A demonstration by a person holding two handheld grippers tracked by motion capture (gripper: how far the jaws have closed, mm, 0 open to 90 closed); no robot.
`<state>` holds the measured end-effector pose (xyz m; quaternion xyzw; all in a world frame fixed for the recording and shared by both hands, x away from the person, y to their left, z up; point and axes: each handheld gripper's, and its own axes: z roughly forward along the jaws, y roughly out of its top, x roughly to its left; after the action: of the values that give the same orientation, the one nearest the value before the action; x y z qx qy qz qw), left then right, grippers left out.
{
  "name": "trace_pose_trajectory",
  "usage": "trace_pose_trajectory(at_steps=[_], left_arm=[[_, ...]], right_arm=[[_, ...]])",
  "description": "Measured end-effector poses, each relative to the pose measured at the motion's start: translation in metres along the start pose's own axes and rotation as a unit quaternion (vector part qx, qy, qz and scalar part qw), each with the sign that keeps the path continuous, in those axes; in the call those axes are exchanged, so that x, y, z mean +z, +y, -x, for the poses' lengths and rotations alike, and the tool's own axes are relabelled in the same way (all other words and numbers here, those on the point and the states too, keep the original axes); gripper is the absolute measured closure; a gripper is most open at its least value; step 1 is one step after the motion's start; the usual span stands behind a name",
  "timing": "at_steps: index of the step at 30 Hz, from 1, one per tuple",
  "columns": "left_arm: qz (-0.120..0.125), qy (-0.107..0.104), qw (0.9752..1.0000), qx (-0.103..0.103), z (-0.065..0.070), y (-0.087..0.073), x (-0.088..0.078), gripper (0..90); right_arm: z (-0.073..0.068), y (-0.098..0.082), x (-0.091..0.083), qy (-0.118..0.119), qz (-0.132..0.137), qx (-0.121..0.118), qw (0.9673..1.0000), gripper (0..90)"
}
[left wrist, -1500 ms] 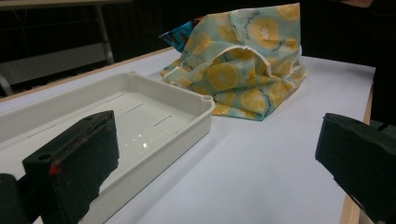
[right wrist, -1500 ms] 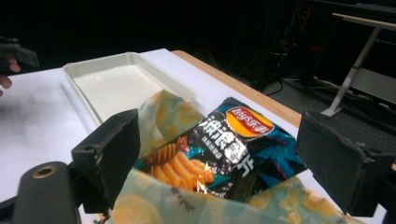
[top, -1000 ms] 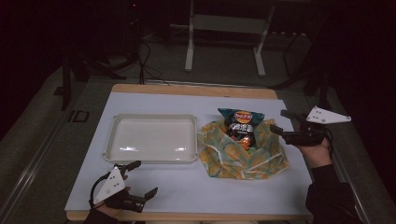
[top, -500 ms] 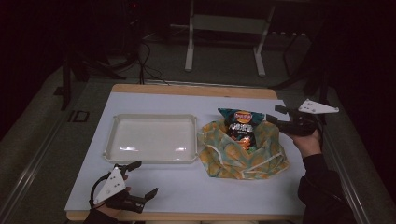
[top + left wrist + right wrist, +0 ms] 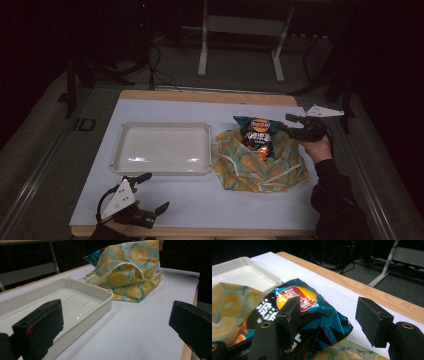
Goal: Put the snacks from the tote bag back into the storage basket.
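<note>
- Right gripper: black two-jaw tongs, jaws spread wide, nothing between them. In the right gripper view they straddle the far top corner of the teal and black foil crisp bag with an orange-and-red logo; whether either pad touches the foil cannot be told. In the high view the right gripper sits at the bag's right upper edge.
- Left gripper: jaws wide apart, empty, low over the bare white table top. In the high view the left gripper sits near the table's front-left edge, well apart from the bag.
- Crisp bag: stands partly inside a soft cloth tote printed with yellow citrus slices on pale green, upper half sticking out towards the far edge.
- Handling, judged: bag likely light and air-filled, foil slick and crinkly, contents brittle. A hard pinch on the belly would crush crisps. The flat sealed top seam or a corner looks the safest hold.
- Tote: limp fabric, slumped in folds, mouth hem open towards the left gripper. Probably drags along if the bag is pulled; holding the hem down with the free tongs would help.
- White rectangular plastic tray: empty, just beside the tote on its left, rigid.
</note>
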<state>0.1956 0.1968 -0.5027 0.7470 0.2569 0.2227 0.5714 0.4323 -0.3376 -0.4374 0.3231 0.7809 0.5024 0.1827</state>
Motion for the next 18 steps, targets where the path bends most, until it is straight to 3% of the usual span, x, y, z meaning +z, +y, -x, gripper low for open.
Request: trace_pose_trajectory(at_steps=[11, 18], left_arm=[[-0.004, -0.001, 1.0000, 0.004, 0.000, 0.000, 0.000, 0.1], [-0.007, 0.000, 1.0000, 0.005, 0.000, -0.001, 0.001, 0.1]], right_arm=[[0.014, -0.007, 0.024, -0.007, -0.048, 0.011, 0.9988, 34.4], [0.023, -0.015, 0.033, 0.015, -0.064, 0.030, 0.9974, 34.3]])
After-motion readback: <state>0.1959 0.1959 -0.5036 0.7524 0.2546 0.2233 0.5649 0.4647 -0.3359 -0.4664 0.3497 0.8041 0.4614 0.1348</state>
